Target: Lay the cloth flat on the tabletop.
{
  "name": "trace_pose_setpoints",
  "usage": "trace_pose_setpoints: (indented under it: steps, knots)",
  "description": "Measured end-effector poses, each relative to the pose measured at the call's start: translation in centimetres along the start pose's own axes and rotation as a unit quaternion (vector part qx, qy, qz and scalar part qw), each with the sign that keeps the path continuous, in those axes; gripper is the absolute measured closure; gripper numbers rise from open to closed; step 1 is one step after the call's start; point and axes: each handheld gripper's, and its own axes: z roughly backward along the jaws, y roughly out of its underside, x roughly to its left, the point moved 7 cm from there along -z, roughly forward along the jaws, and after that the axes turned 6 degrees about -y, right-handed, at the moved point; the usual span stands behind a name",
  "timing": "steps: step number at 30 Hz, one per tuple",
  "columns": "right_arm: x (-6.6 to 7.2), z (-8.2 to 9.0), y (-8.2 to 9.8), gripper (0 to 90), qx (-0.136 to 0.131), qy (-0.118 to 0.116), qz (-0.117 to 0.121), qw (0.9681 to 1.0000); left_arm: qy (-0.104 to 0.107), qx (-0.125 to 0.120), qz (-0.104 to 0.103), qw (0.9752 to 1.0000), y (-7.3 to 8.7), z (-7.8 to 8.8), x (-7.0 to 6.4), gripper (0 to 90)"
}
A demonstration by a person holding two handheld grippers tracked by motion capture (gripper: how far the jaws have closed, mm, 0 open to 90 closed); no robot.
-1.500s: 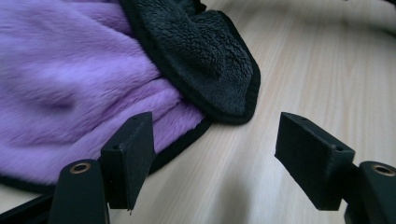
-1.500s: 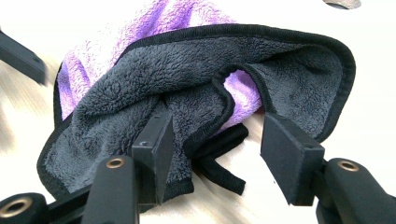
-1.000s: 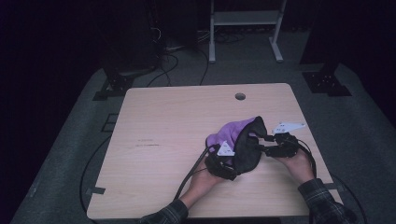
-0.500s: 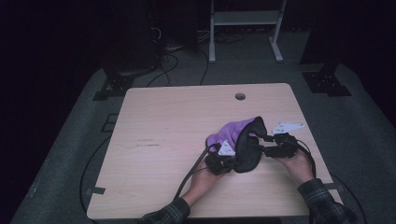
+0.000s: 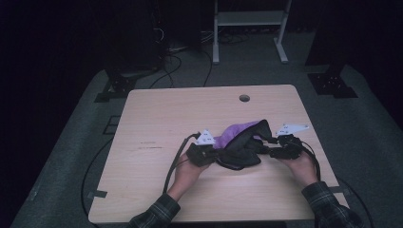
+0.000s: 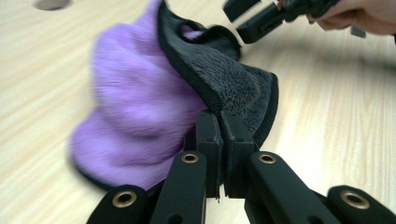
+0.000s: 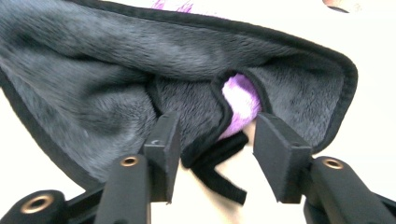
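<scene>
Since the earlier frame the left gripper [image 6: 218, 122] has clamped the cloth [image 6: 140, 107] and lifted, while the right gripper [image 7: 212, 140], low on the table [image 5: 157, 118], has its jaws apart, just closing around a fold.

A dim lab or recording studio: a pale wooden table [image 5: 157, 123] stands on grey carpet [image 5: 71, 156], with loose black cables [image 5: 176, 59] and a white metal stand [image 5: 247, 19] behind.

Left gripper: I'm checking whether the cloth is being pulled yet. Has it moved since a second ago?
Yes. The left gripper, shut on the cloth, has shifted left, farther from the table's hole.
</scene>
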Motion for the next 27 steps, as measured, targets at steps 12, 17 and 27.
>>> trace_pose_setpoints:
  steps: [12, 17, 27]
  knots:
    - [-0.8, -2.3, -0.6, 84.4, 0.025, 0.016, 0.0, 0.9996, -0.034, -0.008, 0.016, 0.9993, 0.5, 2.8, 3.6, 87.3]
    - [-1.2, -1.0, -1.1, 85.7, 0.009, 0.025, 0.001, 0.9997, -0.051, -0.016, 0.024, 0.9983, 0.6, 4.2, 5.2, 87.4]
    - [-2.0, 2.3, -2.0, 86.3, -0.028, 0.042, 0.004, 0.9987, -0.099, -0.03, 0.057, 0.9929, 1.8, 8.4, 10.1, 87.4]
